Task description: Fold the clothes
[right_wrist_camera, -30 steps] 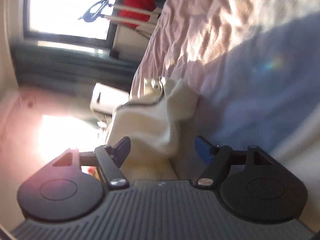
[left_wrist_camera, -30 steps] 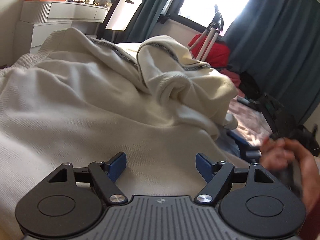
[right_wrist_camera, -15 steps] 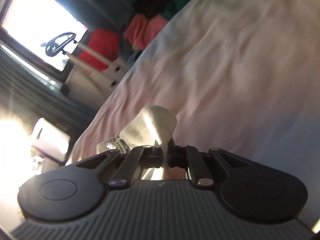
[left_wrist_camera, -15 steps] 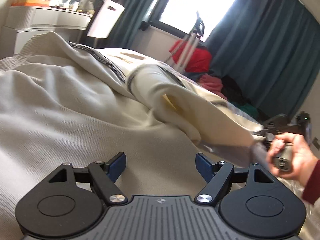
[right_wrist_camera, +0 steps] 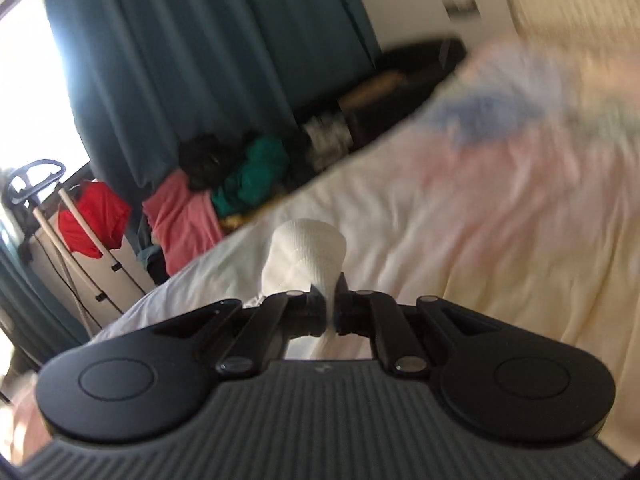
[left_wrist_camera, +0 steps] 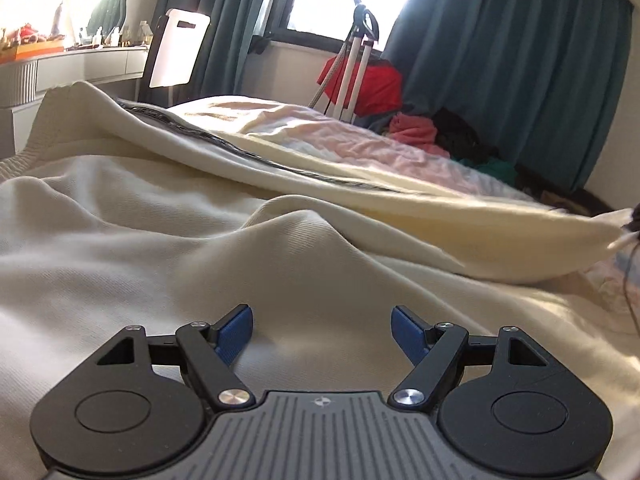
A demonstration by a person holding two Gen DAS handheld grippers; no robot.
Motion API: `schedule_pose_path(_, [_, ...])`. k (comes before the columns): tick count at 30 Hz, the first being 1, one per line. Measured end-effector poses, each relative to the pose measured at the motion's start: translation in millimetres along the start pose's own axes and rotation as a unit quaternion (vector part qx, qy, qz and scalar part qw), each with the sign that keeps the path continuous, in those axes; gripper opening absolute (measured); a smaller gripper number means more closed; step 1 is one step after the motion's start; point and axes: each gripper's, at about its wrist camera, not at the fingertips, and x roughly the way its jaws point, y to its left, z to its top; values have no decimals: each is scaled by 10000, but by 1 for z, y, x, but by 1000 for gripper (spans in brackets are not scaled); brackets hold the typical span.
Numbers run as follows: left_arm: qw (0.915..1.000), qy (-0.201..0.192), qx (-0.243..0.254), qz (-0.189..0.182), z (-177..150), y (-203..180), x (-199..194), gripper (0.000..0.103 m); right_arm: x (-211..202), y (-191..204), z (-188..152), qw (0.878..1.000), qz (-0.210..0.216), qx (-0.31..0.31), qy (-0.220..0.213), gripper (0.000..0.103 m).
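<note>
A cream knitted garment point(left_wrist_camera: 160, 240) with a dark-striped edge lies spread over the bed. My left gripper point(left_wrist_camera: 322, 328) is open, low over the cloth, holding nothing. A sleeve point(left_wrist_camera: 440, 216) is stretched out flat to the right, toward the frame's right edge. My right gripper point(right_wrist_camera: 330, 312) is shut on the sleeve's cuff point(right_wrist_camera: 308, 252), which bulges out past the closed fingers. The right gripper itself is not seen in the left wrist view.
The bed sheet point(right_wrist_camera: 460, 240) is pale with pink and blue patches. Beyond the bed are teal curtains point(left_wrist_camera: 500, 60), a window, a red bag with a stand point(left_wrist_camera: 360, 80), a pile of clothes point(right_wrist_camera: 224, 192), a white chair point(left_wrist_camera: 180, 52) and a dresser point(left_wrist_camera: 60, 72).
My right gripper closed on the sleeve's cuff and pulled it out to the right, unrolling the bunched sleeve into a flat stretch. My left gripper stayed open over the garment.
</note>
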Motion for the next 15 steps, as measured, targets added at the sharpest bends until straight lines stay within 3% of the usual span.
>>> schedule_pose_path(2, [10000, 24, 35, 29, 1, -2, 1, 78, -3, -19, -9, 9999, -80, -122, -67, 7])
schedule_pose_path(6, [9999, 35, 105, 52, 0, -7, 0, 79, 6, -78, -55, 9976, -482, 137, 468, 7])
schedule_pose_path(9, [9999, 59, 145, 73, -1, -9, 1, 79, 6, -110, -86, 9960, -397, 416, 686, 7])
schedule_pose_path(15, [9998, 66, 130, 112, 1, -10, 0, 79, -7, -109, -86, 9985, -236, 332, 358, 8])
